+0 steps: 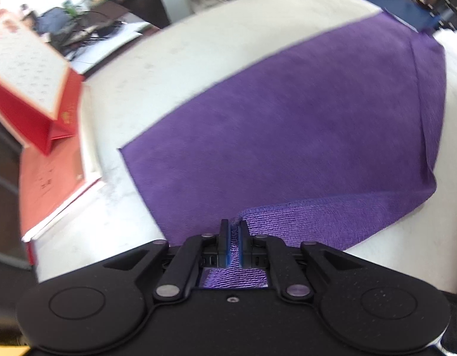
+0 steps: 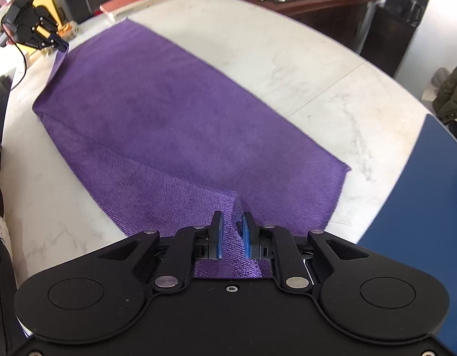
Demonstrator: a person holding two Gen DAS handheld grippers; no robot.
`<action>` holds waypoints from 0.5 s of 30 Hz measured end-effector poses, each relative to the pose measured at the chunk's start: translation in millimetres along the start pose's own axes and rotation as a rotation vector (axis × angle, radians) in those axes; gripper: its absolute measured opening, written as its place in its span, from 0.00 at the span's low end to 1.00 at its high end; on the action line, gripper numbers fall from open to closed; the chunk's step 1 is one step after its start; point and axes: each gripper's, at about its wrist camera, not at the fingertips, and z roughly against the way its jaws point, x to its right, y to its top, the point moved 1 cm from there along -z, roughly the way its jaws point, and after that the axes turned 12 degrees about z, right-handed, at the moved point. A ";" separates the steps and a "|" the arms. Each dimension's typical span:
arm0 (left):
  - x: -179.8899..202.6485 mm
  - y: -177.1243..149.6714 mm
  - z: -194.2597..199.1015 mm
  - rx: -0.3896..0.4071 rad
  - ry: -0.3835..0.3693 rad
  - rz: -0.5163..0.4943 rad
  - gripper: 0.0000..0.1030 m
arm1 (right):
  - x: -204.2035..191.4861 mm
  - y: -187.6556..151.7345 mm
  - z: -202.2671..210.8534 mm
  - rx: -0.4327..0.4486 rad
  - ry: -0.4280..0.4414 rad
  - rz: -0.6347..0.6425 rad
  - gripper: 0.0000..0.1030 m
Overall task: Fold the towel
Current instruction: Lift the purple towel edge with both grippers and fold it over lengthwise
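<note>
Towel lies spread on the table, my landmark. My left gripper and my right gripper each pinch a near corner of it, lifted just off the table. A box stands at the table's left end on a flat book. A mat lies at the table's right end, beside the towel.
</note>
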 end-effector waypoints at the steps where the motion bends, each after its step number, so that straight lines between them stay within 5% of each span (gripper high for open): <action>1: -2.6 0.7 3.0 0.016 0.006 0.020 0.04 | -0.3 -0.9 3.6 0.011 -0.009 -0.009 0.12; 15: -29.9 18.7 11.6 0.115 0.085 0.120 0.04 | 25.5 -6.9 38.1 0.102 -0.129 -0.113 0.12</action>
